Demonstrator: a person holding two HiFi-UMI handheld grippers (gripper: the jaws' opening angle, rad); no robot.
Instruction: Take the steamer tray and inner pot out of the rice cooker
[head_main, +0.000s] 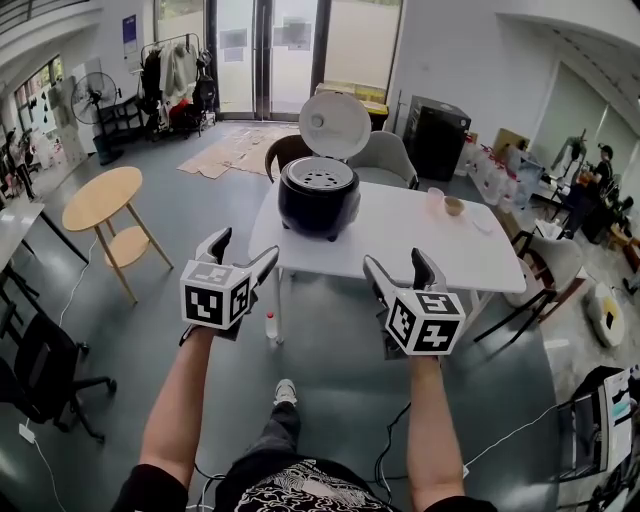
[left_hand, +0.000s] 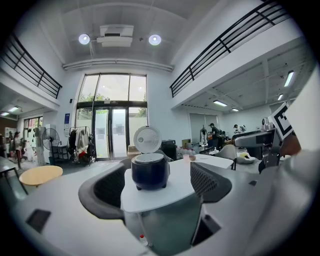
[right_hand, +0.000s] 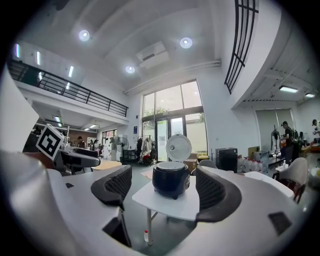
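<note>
One white table (head_main: 470, 250), and the tally around it
One rice cooker (head_main: 318, 195) stood upon it, two chairs (head_main: 385, 160) behind it, one bottle (head_main: 270, 325) beneath it.

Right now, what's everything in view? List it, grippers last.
white table: 1, white, ahead of both grippers
rice cooker: 1, black, table's near-left end, lid up
steamer tray: 1, pale, perforated, in the cooker's top
small bowl: 1, tan, table's far right
round table: 1, light wood, floor at left
bottle: 1, clear, red cap, floor by the table leg
office chair: 1, black, lower left
left gripper: 1, white and black, open, empty, short of the table
right gripper: 1, same colours, open, empty, short of the table
</note>
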